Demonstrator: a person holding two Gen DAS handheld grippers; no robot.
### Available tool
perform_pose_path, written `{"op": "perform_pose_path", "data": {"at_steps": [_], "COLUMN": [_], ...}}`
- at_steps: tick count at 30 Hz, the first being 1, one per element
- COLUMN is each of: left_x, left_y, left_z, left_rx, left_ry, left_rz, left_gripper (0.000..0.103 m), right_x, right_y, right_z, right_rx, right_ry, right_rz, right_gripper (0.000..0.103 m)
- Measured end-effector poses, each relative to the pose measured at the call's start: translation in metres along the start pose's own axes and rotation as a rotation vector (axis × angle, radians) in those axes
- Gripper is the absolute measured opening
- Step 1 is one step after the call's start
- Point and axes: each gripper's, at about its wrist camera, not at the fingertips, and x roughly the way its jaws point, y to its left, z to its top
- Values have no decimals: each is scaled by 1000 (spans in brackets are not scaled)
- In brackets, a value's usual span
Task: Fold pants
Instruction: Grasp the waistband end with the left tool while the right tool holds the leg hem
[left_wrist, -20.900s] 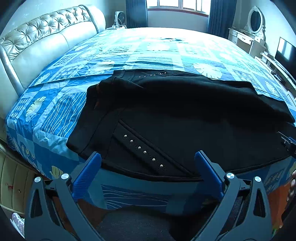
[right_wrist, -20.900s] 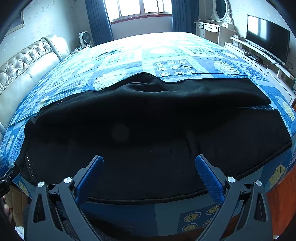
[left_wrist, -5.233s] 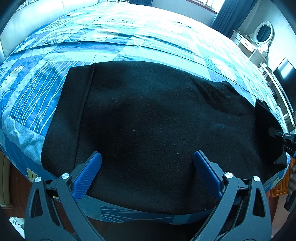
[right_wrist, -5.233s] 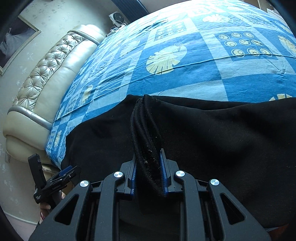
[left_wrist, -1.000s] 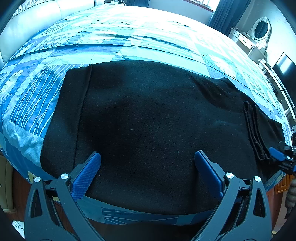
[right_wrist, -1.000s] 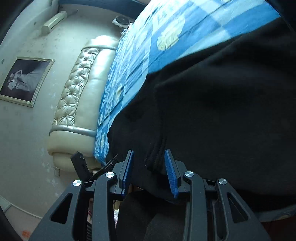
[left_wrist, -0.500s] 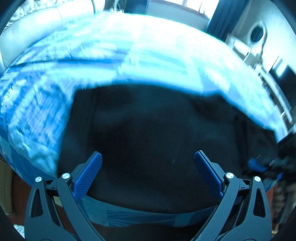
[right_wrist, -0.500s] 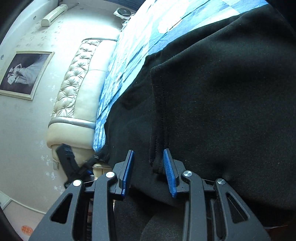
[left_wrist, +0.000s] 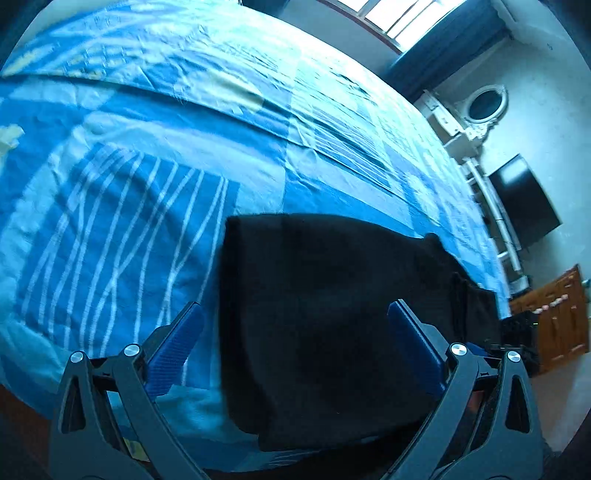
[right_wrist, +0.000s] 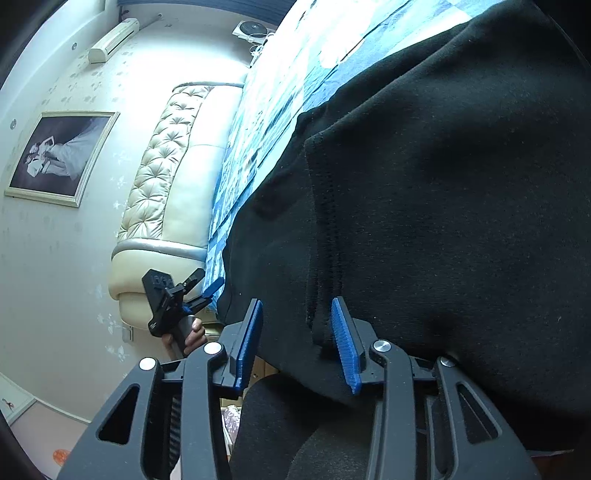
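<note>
From your left wrist camera, your left claw (left_wrist: 295, 347) stands spread wide with nothing between its blue pads, hanging over the near left edge of the black pants (left_wrist: 332, 314). The pants lie folded on the blue patterned bedspread (left_wrist: 147, 166) near the bed's front edge, their left edge running straight between the two pads. At the right, a dark television (left_wrist: 524, 206) and a white dresser with an oval mirror (left_wrist: 484, 107) stand against the wall. From your right wrist camera, your right claw (right_wrist: 295, 343) has just been opening: its pads are partly spread, with the stitched hem of the pants (right_wrist: 443, 184) between them, and the right pad lies just beside the hem while the left one stands clear. Beyond, at the bed's corner by the cream tufted headboard (right_wrist: 166, 177), a hand (right_wrist: 192, 334) holds the left claw (right_wrist: 207, 291), its pads apart.
</note>
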Motion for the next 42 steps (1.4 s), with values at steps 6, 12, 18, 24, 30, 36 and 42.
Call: {"op": "perform_pose_path", "data": {"at_steps": [6,12,18,24,30,36,42], "left_x": [12,-1,0,-8,12,20,11], "left_y": [11,36,43,56,37,29,21], "left_z": [-30,-43,-45,-51,-40,-36,-34], "left_rx": [-61,-215,-310,-380,-355,-318,-294], "left_ry": [28,-30,-13,-16,20,48,32], "left_rz": [-156,-291,-345,-324,-358,-201,-184], "left_gripper": [100,100,100,100,72,9,8], "right_x": [3,3,2,3,4,3,4], "right_y": [3,2,3,5,4,6,16], "right_z": [0,1,1,0,-1,-1,-1], "right_rx": [-1,3,6,-1,2,-4,-28], "right_ry": [-4,-5,-8,-11,-18,-21,-20], "right_rz": [3,11,15,17,25,31,73], "right_gripper": [40,40,42,47,47,52,76]}}
